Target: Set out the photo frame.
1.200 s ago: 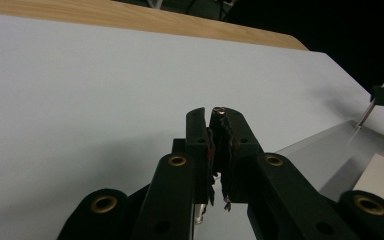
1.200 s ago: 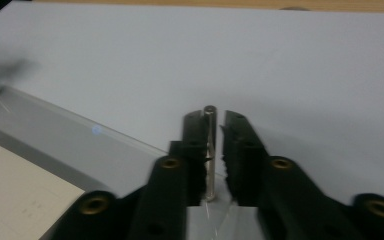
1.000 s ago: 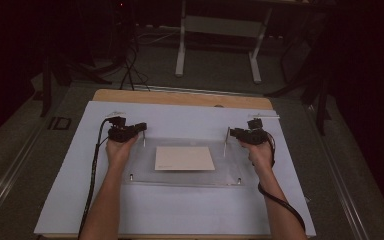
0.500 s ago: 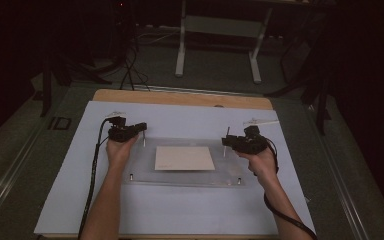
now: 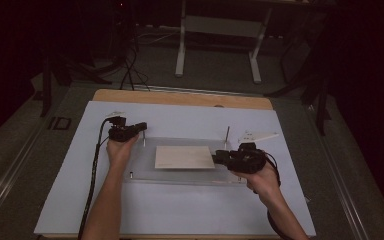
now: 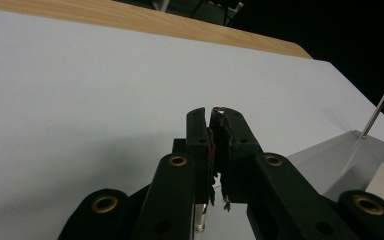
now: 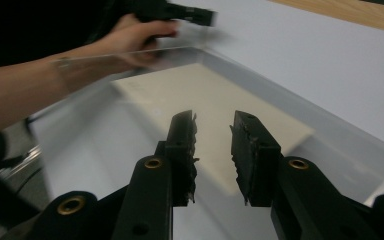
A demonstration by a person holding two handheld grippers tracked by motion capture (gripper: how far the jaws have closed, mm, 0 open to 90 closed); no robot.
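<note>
A: Where's the thing they're working on?

B: A clear, flat acrylic plate (image 5: 145, 167) lies in the middle of the white sheet (image 5: 180, 120) that covers the wooden table (image 5: 180, 97). On top of that plate rests a pale beige rectangular card (image 5: 184, 157), roughly centred. In the right gripper view the same card (image 7: 215, 100) lies just beyond the jaws.

A: And the right gripper?

B: The right gripper (image 5: 221, 158) sits at the card's right edge, pointing left across it. Its jaws stand apart with a clear gap and nothing pinched between them (image 7: 212, 150); they have just been drawing a little closer together.

A: The left one?

B: The left gripper (image 5: 141, 127) is at the plate's far left corner. Its jaws are pressed together (image 6: 212, 135), tips meeting. A thin metal pin (image 6: 200, 222) shows below them; I can't tell whether they grip it.

A: Anything else nearby?

B: A second slim upright metal rod (image 5: 227, 134) stands at the plate's far right corner, and a small white bracket-shaped piece (image 5: 256, 135) lies on the sheet just beyond it. A black cable (image 5: 94, 170) trails from the left gripper along the person's forearm.
</note>
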